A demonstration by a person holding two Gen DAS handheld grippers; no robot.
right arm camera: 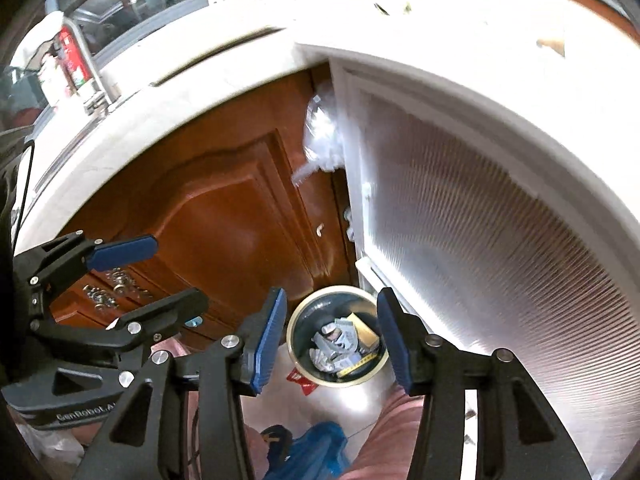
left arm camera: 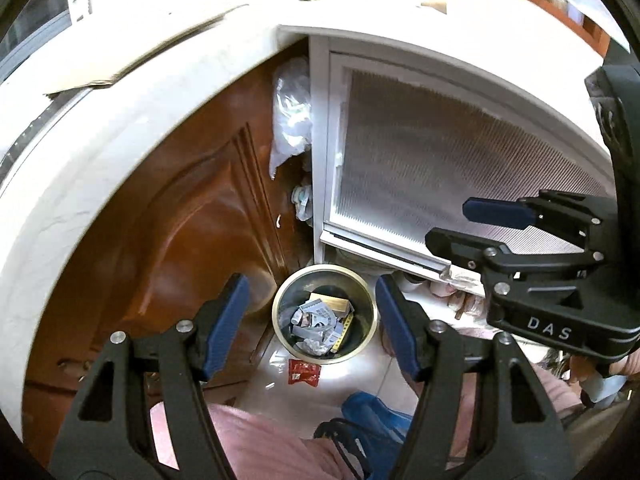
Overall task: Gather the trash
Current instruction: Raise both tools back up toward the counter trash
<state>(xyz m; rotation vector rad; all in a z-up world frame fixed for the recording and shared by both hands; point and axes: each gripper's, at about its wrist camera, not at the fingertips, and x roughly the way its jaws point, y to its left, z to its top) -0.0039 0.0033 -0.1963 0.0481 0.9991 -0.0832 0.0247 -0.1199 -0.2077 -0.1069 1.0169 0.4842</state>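
Both my left gripper (left arm camera: 312, 328) and right gripper (right arm camera: 332, 340) hang apart and empty above the trash bin (left arm camera: 325, 316), while the red wrapper (left arm camera: 304, 372) lies on the floor just beside its near rim, about equally close to either.

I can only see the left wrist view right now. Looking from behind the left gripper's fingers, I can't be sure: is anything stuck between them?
Observer: No. The right wrist view shows the left gripper from the side, with its jaws apart and nothing between them.
Operator: What's further off to the left that I can't see?
Observer: A chrome faucet, with a red container standing behind it.
Operator: And lower down on that side?
Observer: Two ornate metal handles set on brown wood, just beyond that gripper's fingers.
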